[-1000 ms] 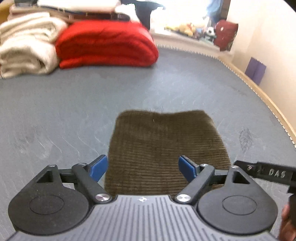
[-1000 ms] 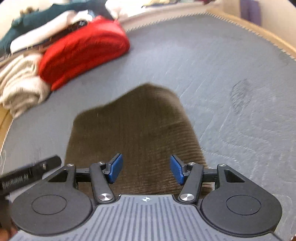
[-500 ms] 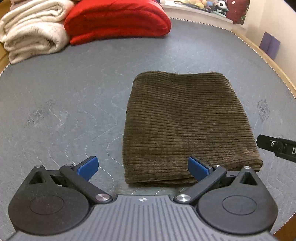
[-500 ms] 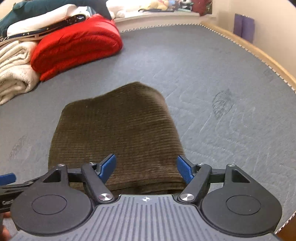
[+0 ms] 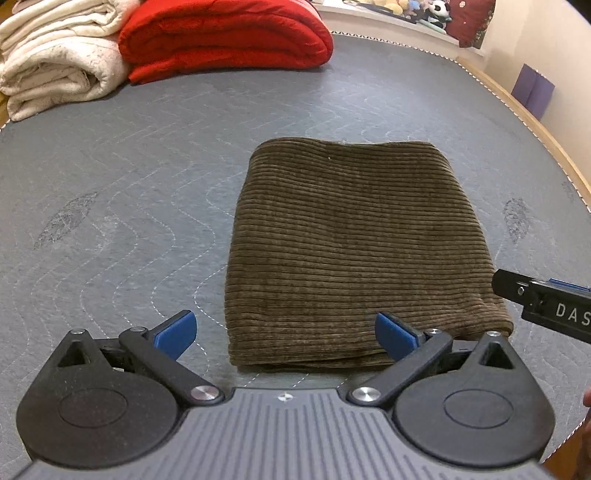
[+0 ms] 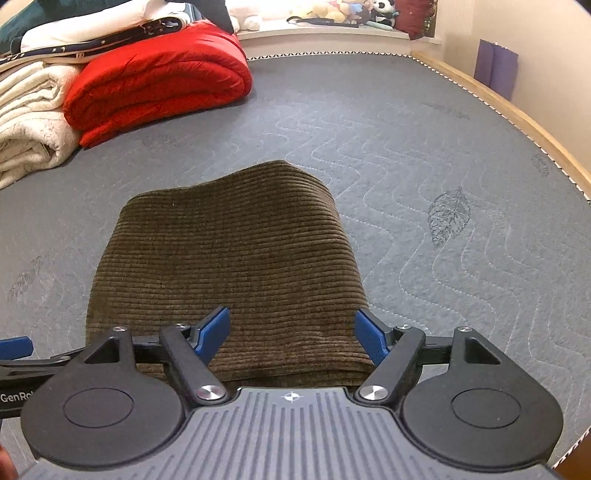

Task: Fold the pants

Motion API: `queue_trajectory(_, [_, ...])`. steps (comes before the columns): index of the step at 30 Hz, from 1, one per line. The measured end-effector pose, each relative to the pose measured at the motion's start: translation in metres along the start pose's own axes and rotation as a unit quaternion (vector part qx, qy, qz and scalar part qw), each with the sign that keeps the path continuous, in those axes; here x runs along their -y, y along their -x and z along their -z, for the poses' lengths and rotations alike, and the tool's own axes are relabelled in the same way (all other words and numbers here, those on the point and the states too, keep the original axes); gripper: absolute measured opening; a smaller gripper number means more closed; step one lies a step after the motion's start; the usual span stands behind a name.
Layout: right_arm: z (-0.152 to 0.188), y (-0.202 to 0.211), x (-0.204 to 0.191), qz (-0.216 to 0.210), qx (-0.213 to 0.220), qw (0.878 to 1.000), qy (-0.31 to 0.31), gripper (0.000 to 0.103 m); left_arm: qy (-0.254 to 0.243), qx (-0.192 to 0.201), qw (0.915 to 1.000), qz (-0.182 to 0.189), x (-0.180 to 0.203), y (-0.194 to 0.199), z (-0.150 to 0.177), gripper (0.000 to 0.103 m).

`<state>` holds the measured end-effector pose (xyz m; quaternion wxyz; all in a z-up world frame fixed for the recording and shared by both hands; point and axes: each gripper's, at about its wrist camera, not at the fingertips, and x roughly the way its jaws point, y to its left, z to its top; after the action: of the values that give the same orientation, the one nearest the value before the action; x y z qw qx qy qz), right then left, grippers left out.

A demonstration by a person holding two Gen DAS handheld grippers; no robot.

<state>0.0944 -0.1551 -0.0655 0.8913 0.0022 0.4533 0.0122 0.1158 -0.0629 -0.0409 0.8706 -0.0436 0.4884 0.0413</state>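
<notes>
Blue fingers, left: the left gripper (image 5: 284, 332) has its blue fingers (image 5: 173, 332) spread as wide as they go, nothing pinched; the near left corner of the pants lies in the gap, the left finger over bare mattress.
Blue fingers, right: the right gripper (image 6: 291, 334) is opening, its fingers (image 6: 371, 339) apart, with the near right part of the pants under the gap and neither finger pressing on the cloth.
Pants: brown corduroy pants (image 5: 354, 251), folded into a flat, roughly square stack on the mattress, just ahead of both grippers.
Pants edges: near edge shows stacked layers; far edge rounded; left and right edges fairly straight, the right one touched by nothing, the tip of the other gripper just beside it in the left wrist view.
Mattress: grey quilted mattress (image 5: 110, 184) with wavy stitching and leaf prints; wide bare stretches left, right and beyond the pants.
Mattress edge: a wooden rail (image 6: 517, 114) runs along the right side, well apart from the pants.
Far left: red blanket (image 5: 225, 37) and cream blanket (image 5: 55, 62), folded and touching, well apart from the pants.
Far ledge: soft toys (image 6: 332, 11) on a white ledge.
</notes>
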Motion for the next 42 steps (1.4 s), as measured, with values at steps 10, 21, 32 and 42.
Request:
queue_trajectory(10, [0.0006,-0.0042,0.0034,0.007,-0.002,1.000,-0.003,0.078,-0.005,0.000,1.0000,0.002,0.0040,-0.0010,-0.0002,0.103])
queue_trajectory(21, [0.0003,-0.0058,0.0045,0.006,-0.004,1.000,-0.008,0.078,-0.011,0.004,0.9999,0.006,0.0059,-0.0009,-0.0002,0.103])
queue_trajectory(32, [0.0003,-0.0041,0.0035,0.010,0.001,1.000,-0.009,0.078,-0.013,0.005,0.9999,0.010,0.0069,-0.0002,-0.0005,0.103])
queue_trajectory(42, [0.0000,-0.0059,0.0040,0.008,-0.001,1.000,-0.006,0.078,-0.015,0.007,0.9998,0.014,0.0075,0.0012,-0.0013,0.103])
